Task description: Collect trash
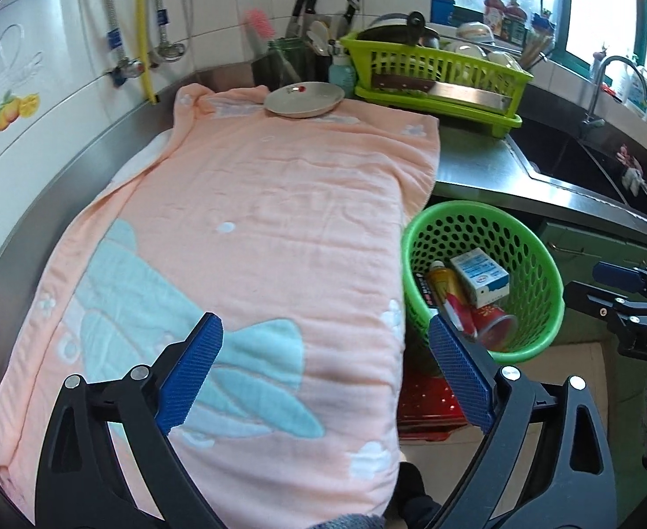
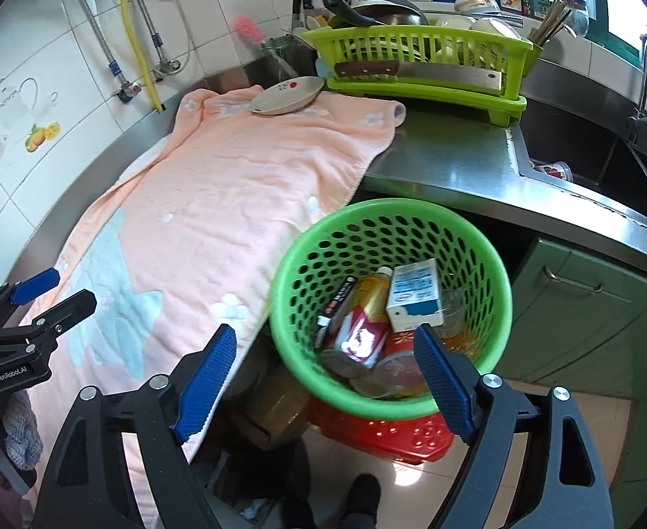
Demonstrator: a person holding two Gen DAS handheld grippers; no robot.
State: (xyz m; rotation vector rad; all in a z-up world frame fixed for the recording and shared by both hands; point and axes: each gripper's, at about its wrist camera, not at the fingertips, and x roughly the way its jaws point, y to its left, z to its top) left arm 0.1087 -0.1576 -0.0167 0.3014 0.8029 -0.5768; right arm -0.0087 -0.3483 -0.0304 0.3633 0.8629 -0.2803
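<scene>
A green perforated basket stands beside the counter on a red stool; it also shows in the left wrist view. Inside lie a white and blue carton, a yellow and red bottle, a small black and red pack and round lids. My right gripper is open and empty, above the basket's near rim. My left gripper is open and empty over the pink towel, which covers the counter.
A cream plate sits at the towel's far end. A green dish rack with a cleaver stands behind it. The steel sink is at the right, green cabinets below. A knife block and brush stand by the tiled wall.
</scene>
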